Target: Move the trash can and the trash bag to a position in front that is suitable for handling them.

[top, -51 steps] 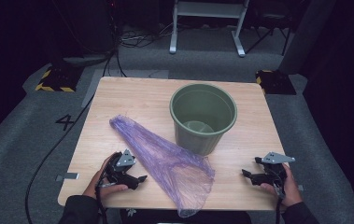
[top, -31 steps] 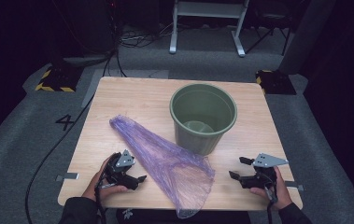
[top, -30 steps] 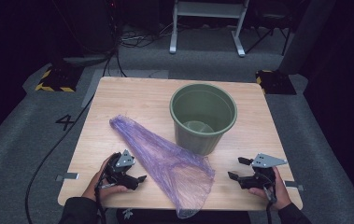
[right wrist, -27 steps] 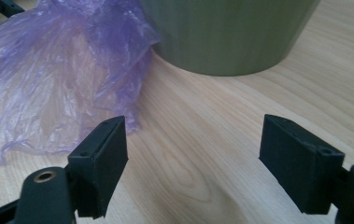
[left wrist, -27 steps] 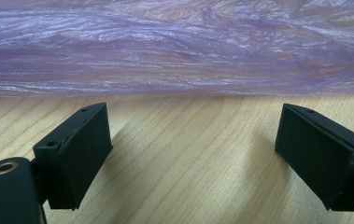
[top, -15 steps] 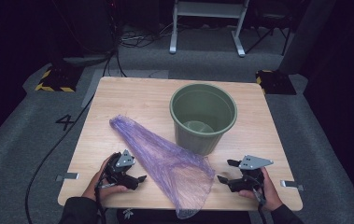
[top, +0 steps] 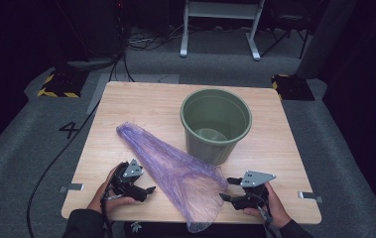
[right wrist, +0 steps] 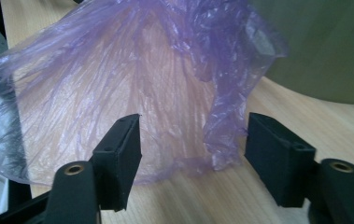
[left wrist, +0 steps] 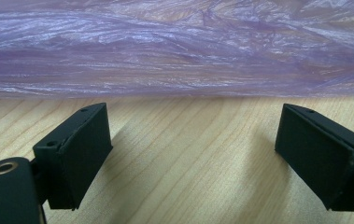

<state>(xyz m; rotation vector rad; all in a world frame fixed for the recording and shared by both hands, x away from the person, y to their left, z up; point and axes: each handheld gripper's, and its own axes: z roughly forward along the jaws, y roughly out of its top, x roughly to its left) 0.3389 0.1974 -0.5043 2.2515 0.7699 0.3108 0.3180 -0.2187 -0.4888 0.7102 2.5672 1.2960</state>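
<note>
A thin purple plastic bag (top: pixel 175 168) lies slantwise on the wooden table (top: pixel 146 104), its wide end hanging over the front edge. A green bucket (top: pixel 216 124) stands upright just behind it. My left gripper (top: pixel 146 193) rests on the table at the bag's left side, open, with bare wood between its jaws and the bag (left wrist: pixel 174 46) just ahead of the left gripper (left wrist: pixel 192 135). My right gripper (top: pixel 229 189) is at the bag's right edge. The jaws of the right gripper (right wrist: pixel 193 126) have just been closing and still stand apart, with the bag's crumpled edge (right wrist: pixel 221 140) between them, untouched by the pads.
The bucket's wall (right wrist: pixel 324 46) rises close on the right of the right gripper view. Small metal brackets (top: pixel 71 187) stick out at the table's front corners. A black cable (top: pixel 51 163) runs across the grey floor at the left, and a white stand (top: pixel 220 20) is behind the table.
My right gripper has slid left along the front of the table up to the bag's right edge, and its jaws stand narrower. The left gripper, the bag and the bucket have not moved.
</note>
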